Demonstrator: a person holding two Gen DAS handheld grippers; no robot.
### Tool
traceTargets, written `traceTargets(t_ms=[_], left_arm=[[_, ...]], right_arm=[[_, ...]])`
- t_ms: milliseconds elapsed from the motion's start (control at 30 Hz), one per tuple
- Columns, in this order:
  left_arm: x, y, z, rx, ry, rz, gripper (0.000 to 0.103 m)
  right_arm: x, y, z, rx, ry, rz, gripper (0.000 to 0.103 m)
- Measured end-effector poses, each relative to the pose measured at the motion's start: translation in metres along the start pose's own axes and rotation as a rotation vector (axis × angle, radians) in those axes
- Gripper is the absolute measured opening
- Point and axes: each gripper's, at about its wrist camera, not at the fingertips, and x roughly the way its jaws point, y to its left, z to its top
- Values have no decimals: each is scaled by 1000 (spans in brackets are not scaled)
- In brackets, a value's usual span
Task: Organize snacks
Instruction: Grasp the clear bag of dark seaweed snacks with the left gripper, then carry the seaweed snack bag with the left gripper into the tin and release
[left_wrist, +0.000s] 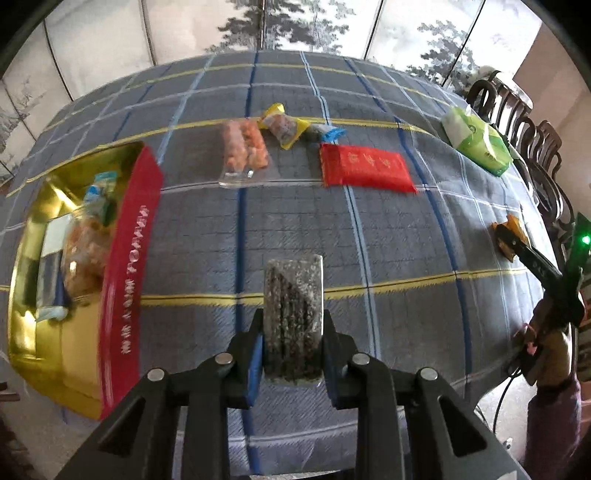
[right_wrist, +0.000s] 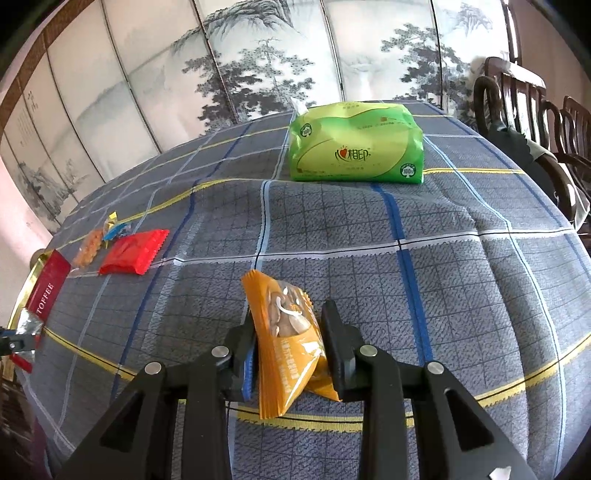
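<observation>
In the left wrist view, the left gripper (left_wrist: 292, 345) is closed on a dark, speckled snack bar (left_wrist: 293, 317) in a clear wrapper, which stands up between the two fingers above the blue plaid tablecloth (left_wrist: 388, 236). To the left sits a gold-lined box (left_wrist: 48, 347) with a red wall bearing white lettering; several wrapped snacks already lie inside it, among them a clear pack of pale brown pieces (left_wrist: 86, 254) and a small blue and white packet (left_wrist: 99, 192). Farther off on the cloth lies a row of snacks: a clear bag of orange pieces (left_wrist: 243, 149), just right of it a yellow-edged packet (left_wrist: 282, 125), a small blue-tipped packet (left_wrist: 328, 132), and nearer, a red flat packet (left_wrist: 365, 168). Far right is a green tissue pack (left_wrist: 476, 142). At the right edge the right gripper (left_wrist: 508, 240) appears from the side, with an orange packet (left_wrist: 511, 232) at its tip.

In the right wrist view, the right gripper (right_wrist: 288, 332) clamps that orange packet (right_wrist: 288, 343), which has a clear window showing brown pieces; it hangs tilted between the fingers over the cloth (right_wrist: 461, 277). The green tissue pack (right_wrist: 356, 142) rests at the far side of the table. On the far left lie the red flat packet (right_wrist: 133, 253), the bag of orange pieces (right_wrist: 88, 249), and small yellow and blue wrappers (right_wrist: 114, 227) behind them. The red box wall, marked TOFFEE (right_wrist: 46, 291), shows at the left edge, and the left gripper (right_wrist: 14, 343) is just visible below it, though its grip cannot be made out from here.
</observation>
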Motion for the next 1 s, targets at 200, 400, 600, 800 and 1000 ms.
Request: traceTargets(t_ms=[200, 400, 600, 800, 1000], left_arm=[[-19, 10, -17, -3, -52, 30, 27], [-32, 14, -31, 5, -97, 70, 27], [-43, 17, -37, 9, -129, 103, 27], [-53, 21, -38, 6, -161, 142, 28], [-67, 29, -39, -4, -213, 180, 28]], right_arm=[[4, 8, -1, -10, 1, -18, 28], [3, 7, -1, -11, 1, -19, 28], [2, 6, -1, -10, 0, -17, 28], [2, 5, -2, -12, 0, -19, 28], [1, 4, -2, -11, 0, -18, 28]])
